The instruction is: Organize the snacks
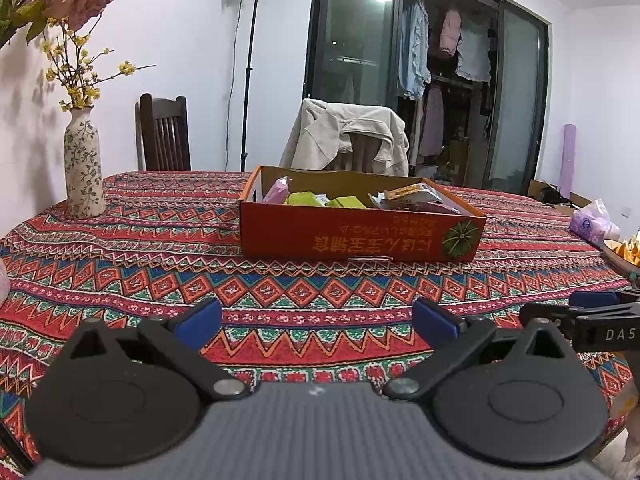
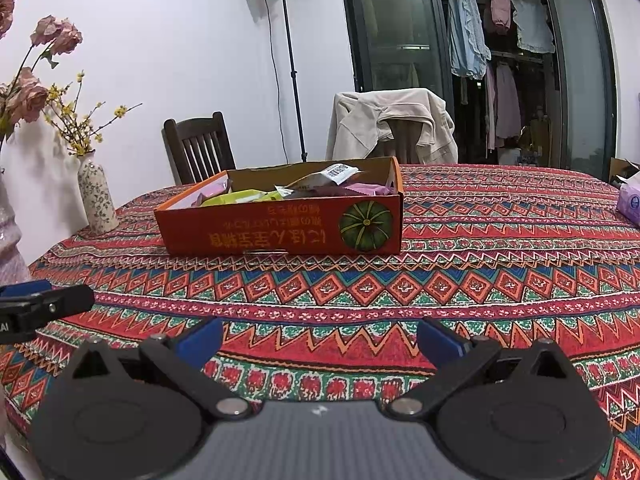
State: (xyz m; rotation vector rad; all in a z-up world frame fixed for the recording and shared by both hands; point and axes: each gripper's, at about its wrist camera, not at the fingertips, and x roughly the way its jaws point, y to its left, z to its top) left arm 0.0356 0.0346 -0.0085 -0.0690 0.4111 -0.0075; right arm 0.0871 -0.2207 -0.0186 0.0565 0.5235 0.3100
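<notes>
An orange cardboard box [image 1: 356, 238] with a pumpkin picture stands on the patterned tablecloth; it also shows in the right wrist view [image 2: 280, 232]. Inside lie several snack packets: pink [image 1: 278, 191], green [image 1: 306, 199] and a white-orange one [image 1: 410, 192]. My left gripper [image 1: 318, 322] is open and empty, low over the cloth, short of the box. My right gripper [image 2: 320, 338] is open and empty, also short of the box. The right gripper's finger shows at the left view's right edge [image 1: 580, 312].
A floral vase [image 1: 82, 168] with flowers stands at the table's left. A pink tissue pack [image 1: 594, 222] and a bowl of orange snacks [image 1: 624, 252] sit at the right. Two chairs, one draped with a beige jacket [image 1: 346, 138], stand behind the table.
</notes>
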